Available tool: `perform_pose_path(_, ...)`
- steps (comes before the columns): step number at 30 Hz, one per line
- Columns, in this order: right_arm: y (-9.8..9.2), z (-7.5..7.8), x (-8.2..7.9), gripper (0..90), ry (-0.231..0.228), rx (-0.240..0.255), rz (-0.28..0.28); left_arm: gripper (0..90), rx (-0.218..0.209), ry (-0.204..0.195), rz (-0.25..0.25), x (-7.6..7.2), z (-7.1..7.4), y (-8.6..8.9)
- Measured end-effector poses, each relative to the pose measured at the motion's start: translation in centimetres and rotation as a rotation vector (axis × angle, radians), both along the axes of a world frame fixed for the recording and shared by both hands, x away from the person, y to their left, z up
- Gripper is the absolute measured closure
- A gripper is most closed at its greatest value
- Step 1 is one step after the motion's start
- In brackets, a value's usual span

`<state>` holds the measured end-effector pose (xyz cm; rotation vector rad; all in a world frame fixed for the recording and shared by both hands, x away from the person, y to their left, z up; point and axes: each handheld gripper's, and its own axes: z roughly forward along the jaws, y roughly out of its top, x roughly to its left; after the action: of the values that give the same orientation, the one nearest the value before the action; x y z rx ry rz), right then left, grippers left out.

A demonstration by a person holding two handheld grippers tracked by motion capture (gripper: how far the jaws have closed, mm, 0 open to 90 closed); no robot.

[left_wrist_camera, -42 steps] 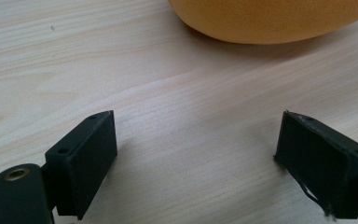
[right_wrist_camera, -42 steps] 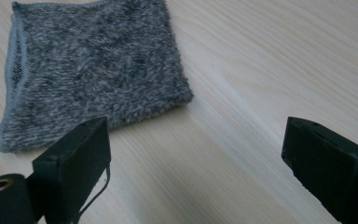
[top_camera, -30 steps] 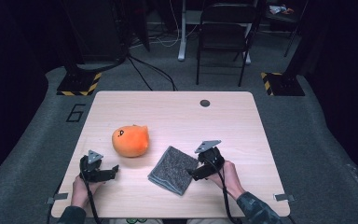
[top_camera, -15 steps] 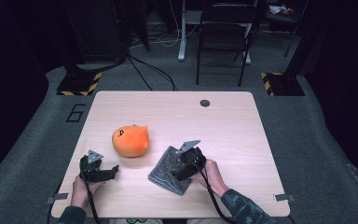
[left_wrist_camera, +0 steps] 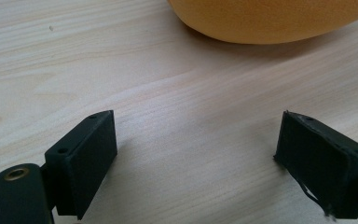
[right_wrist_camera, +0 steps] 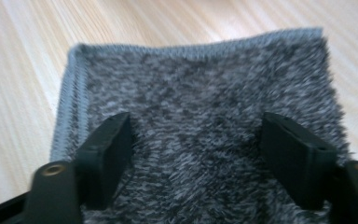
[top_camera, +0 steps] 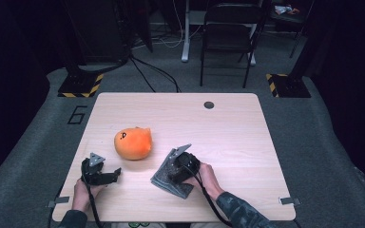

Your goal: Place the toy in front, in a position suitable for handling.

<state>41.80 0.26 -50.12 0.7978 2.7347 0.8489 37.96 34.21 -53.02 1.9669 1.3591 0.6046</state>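
Pale wooden desk (top_camera: pixel 247 142): your right claw (right_wrist_camera: pixel 196 154) – jaws just narrowing, not gripping – straddles the fuzzy grey folded cloth (right_wrist_camera: pixel 200 93); left claw (left_wrist_camera: pixel 191 158) gapes, round orange plush (left_wrist_camera: pixel 270 18) at twelve o'clock.

**A:** what's the cloth like?

**B:** fuzzy dark grey folded cloth (top_camera: pixel 167 179), lighter stitched hem along the edges. Lying flat near the front edge of the wooden table (top_camera: pixel 237 142), turned at an angle, corner pointing forward.
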Motion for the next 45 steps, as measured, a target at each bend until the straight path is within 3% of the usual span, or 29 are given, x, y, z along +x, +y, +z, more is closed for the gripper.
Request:
perform_pose_path(3,0.0,-0.3,-0.1,39.9,-0.008,0.001,0.005,11.9,0.001,-0.001,0.0,0.0,0.0,0.0)
perform_pose_path(4,0.0,-0.3,-0.1,39.9,-0.008,0.001,0.005,11.9,0.001,-0.001,0.0,0.0,0.0,0.0)
perform_pose_path(5,-0.1,-0.3,-0.1,48.9,-0.011,0.004,0.012,11.9,0.0,0.0,0.0,0.0,0.0,0.0)
perform_pose_path(8,-0.1,-0.3,-0.2,56.1,-0.016,0.011,0.016,11.9,0.0,0.0,0.0,0.0,0.0,0.0)
perform_pose_path(10,-0.2,-0.3,-0.3,67.0,-0.021,0.016,0.023,11.9,0.001,0.0,0.0,0.0,0.0,0.0)
perform_pose_path(15,-0.1,-0.3,-0.7,74.9,-0.028,0.03,0.0,11.9,0.0,0.0,0.0,0.0,0.0,0.0)
perform_pose_path(20,-0.4,0.4,-0.7,75.9,-0.043,0.045,-0.006,11.9,0.001,-0.001,0.0,0.0,0.0,0.0)
perform_pose_path(28,-3.4,4.0,-0.3,75.9,-0.113,0.095,-0.04,11.9,0.001,0.0,-0.001,0.0,0.0,0.0)
perform_pose_path(32,-4.9,5.2,-0.3,75.9,-0.134,0.118,-0.092,11.9,0.0,0.0,-0.001,0.0,0.0,0.0)
perform_pose_path(37,-8.6,7.2,0.1,75.9,-0.172,0.137,-0.174,11.9,0.0,0.0,-0.001,0.0,0.0,0.0)
perform_pose_path(38,-8.6,7.2,0.1,75.9,-0.172,0.137,-0.174,12.0,0.0,0.0,-0.001,0.0,0.0,0.0)
perform_pose_path(39,-9.9,7.6,0.2,75.9,-0.182,0.14,-0.211,12.0,0.0,0.0,0.0,0.0,0.0,0.0)
perform_pose_path(45,-13.4,8.3,0.3,75.8,-0.199,0.136,-0.305,11.9,0.001,0.0,-0.001,0.0,0.0,0.0)
